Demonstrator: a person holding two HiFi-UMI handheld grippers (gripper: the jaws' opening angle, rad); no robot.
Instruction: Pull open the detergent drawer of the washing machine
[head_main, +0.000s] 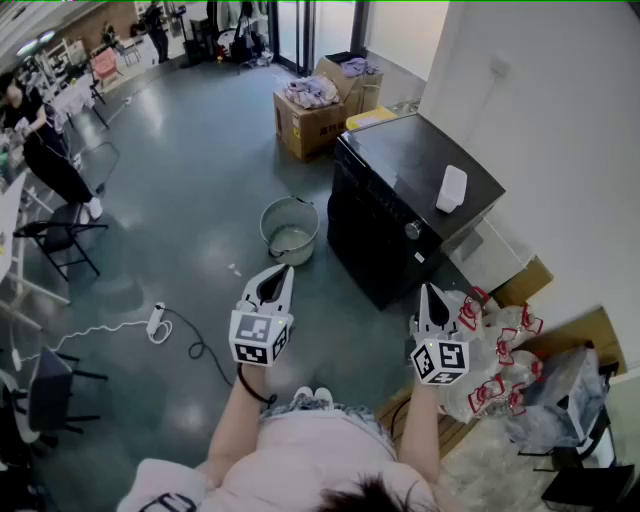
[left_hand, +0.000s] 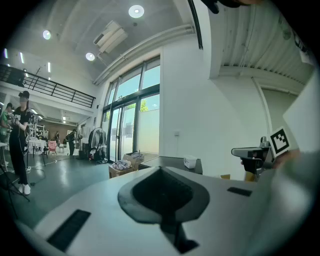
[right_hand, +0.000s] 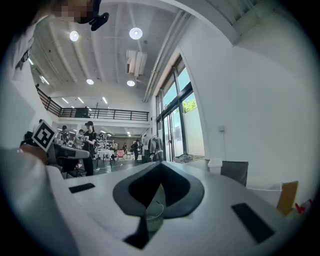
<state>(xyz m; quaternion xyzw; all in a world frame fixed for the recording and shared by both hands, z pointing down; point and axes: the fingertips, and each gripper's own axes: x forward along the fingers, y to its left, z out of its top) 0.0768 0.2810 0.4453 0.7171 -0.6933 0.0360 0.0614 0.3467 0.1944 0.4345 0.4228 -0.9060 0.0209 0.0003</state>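
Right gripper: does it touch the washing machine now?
Apart. In the right gripper view the washing machine stands well beyond the shut right gripper.

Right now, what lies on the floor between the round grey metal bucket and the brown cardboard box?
Nothing: the head view shows only bare grey floor between the round grey metal bucket and the brown cardboard box.

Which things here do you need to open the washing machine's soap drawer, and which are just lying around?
For the job:
- washing machine
- left gripper, shut and empty
- right gripper, shut and empty

Just lying about:
- bucket on the floor
- cardboard boxes
- white tub on top of the machine
- power strip
- plastic bags
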